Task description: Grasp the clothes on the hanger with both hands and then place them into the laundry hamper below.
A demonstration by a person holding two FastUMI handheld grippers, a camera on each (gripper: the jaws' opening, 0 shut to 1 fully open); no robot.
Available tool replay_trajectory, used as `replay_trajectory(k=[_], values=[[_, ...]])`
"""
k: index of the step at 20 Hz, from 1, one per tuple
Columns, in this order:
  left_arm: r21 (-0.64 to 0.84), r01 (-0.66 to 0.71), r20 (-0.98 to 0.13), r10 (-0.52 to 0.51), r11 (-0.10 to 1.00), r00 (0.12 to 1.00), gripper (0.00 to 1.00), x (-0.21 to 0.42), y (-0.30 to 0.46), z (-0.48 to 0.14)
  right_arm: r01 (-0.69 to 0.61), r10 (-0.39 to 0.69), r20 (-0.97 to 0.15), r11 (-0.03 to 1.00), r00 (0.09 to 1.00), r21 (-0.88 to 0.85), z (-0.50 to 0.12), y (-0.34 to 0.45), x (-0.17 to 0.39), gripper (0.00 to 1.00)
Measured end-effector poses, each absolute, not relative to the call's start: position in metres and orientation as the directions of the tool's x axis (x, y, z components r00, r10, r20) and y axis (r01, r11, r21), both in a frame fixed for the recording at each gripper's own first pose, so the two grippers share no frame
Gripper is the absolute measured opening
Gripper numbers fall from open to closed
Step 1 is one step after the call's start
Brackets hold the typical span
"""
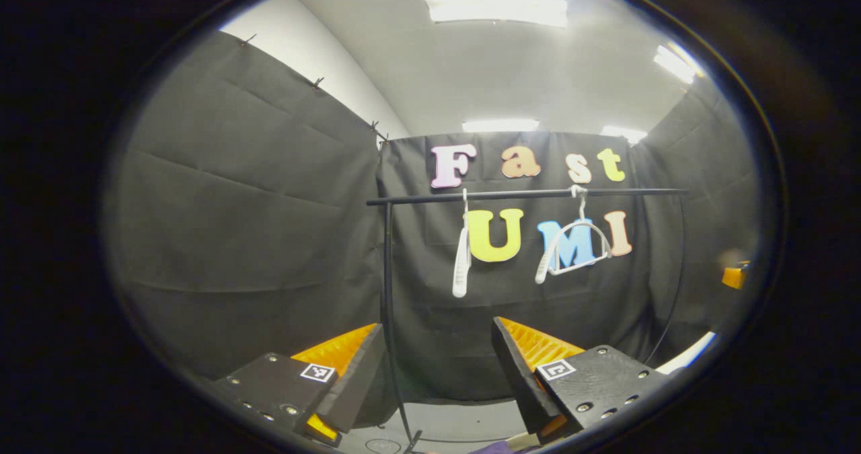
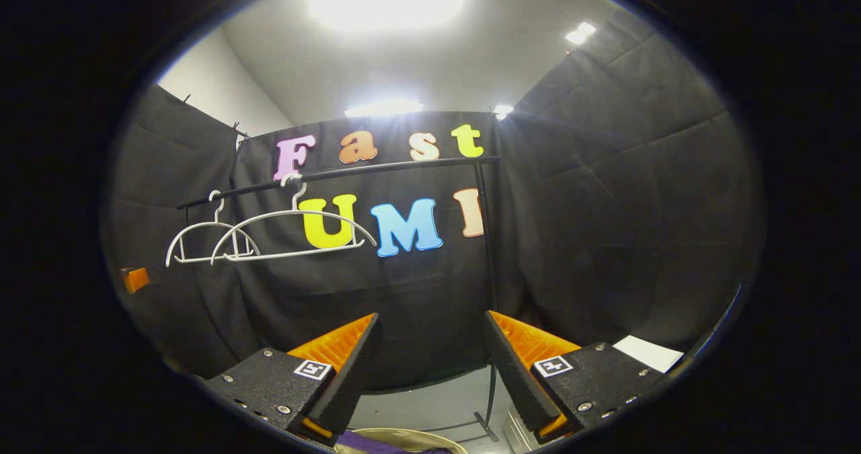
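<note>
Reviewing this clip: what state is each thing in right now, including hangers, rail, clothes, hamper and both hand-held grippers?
Left hanger: bare, hooked on the rail.
Right hanger: bare, hooked on the rail.
Rail: standing, carrying both hangers.
Purple clothes: off the hangers, lying low in the hamper.
Hamper: rim just visible, holding the clothes.
Left hand-held gripper: open, empty.
Right hand-held gripper: open, empty.

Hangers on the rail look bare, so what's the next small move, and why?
Probably pull both grippers back and finish. Both white hangers hang bare on the rail, both grippers are open and hold nothing, and purple cloth already lies low beneath, seemingly in the hamper.
</note>
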State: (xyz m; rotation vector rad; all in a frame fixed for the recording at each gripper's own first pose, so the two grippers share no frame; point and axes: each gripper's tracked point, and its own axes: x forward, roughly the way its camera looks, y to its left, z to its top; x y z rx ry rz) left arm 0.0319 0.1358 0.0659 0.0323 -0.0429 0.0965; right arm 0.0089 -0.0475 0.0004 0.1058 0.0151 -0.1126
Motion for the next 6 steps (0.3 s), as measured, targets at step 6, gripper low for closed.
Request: replay_trajectory(k=[6], values=[[0.025,-0.103,0.042,0.102,0.994,0.994,0.92,0.0332,0.1407,0.0656,0.106,-0.106,-0.008,0.993,0.994,0.050,0.0046,-0.0421,0.0088,0.93]])
